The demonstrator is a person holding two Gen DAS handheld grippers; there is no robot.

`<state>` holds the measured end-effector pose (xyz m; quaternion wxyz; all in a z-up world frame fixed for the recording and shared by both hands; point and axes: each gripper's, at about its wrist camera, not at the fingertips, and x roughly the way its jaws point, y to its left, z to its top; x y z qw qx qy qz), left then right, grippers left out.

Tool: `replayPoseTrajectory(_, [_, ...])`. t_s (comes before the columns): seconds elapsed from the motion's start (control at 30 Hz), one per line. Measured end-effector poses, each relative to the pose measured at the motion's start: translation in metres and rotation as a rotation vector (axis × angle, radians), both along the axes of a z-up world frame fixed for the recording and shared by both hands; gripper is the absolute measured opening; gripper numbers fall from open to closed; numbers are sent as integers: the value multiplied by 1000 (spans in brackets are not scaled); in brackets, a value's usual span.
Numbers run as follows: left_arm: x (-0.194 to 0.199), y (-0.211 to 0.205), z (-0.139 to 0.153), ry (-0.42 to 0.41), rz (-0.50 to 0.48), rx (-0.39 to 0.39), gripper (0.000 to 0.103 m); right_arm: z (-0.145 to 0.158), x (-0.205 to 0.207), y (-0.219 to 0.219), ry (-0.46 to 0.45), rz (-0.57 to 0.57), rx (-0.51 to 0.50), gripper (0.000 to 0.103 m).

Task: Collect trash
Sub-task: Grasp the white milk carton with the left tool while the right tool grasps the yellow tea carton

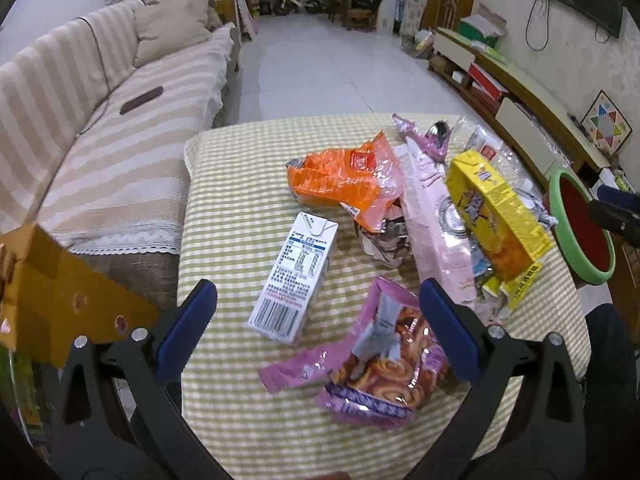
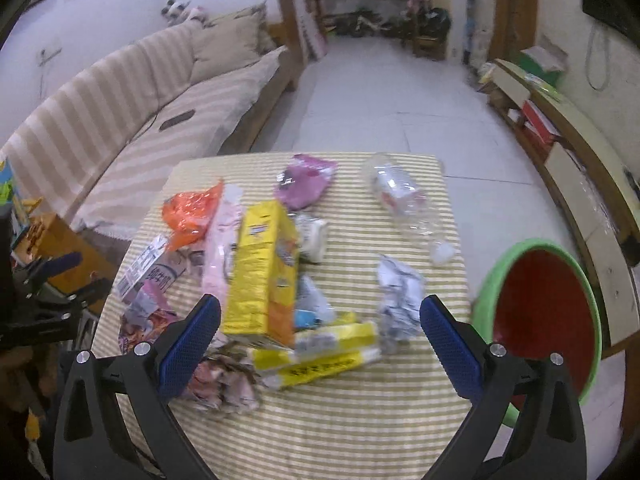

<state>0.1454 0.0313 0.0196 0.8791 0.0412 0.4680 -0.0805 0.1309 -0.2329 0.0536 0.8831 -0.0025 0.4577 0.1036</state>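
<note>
On a small table (image 2: 340, 432) under a green-and-cream striped cloth, trash lies scattered. Nearest the left gripper (image 1: 318, 304), whose blue-padded jaws stand wide apart and empty, a purple snack wrapper (image 1: 384, 364) lies just ahead between the fingers, with a white milk carton (image 1: 294, 276) on its side beside it. Beyond these sit an orange plastic bag (image 1: 340, 184), a pink package (image 1: 430, 216) and a yellow box (image 1: 500, 208) tilted on the heap.

From the right wrist view, the right gripper (image 2: 320, 320) also hangs open, holding nothing; the yellow box stands upright just ahead between its fingers, a crumpled paper ball (image 2: 400, 296) near the right finger, and a clear plastic bottle (image 2: 404, 200) farther back. A green bin with a red inside (image 2: 540, 320) tips toward the table's right edge.

Farther off, a striped sofa (image 1: 100, 140) with cushions runs along the left, pale floor tiles (image 1: 332, 68) stretch back, and a low cabinet (image 1: 520, 92) lines the right wall.
</note>
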Motion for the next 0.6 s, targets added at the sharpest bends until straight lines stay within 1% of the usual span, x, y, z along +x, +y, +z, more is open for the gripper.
replayPoseTrajectory(0.07, [8, 0, -8, 26, -14, 10, 99, -5, 6, 11, 17, 17, 1, 96])
replayPoseTrajectory(0.13, [17, 3, -18, 53, -24, 4, 99, -12, 14, 21, 36, 21, 6, 96])
replayPoseTrajectory(0.23, [28, 9, -29, 82, -19, 3, 99, -22, 27, 32, 66, 28, -6, 96])
replayPoseTrajectory(0.37, [42, 16, -39, 108, -4, -31, 99, -36, 41, 44, 107, 47, -31, 95])
replayPoseTrajectory(0.5, [56, 16, -53, 149, -21, -28, 99, -51, 52, 47, 157, 39, -39, 89])
replayPoseTrajectory(0.53, [57, 15, -56, 155, -23, -25, 99, -56, 56, 47, 181, 38, -33, 87])
replayPoseTrajectory(0.6, [61, 15, -62, 167, -26, -20, 98, -62, 59, 48, 202, 43, -37, 81])
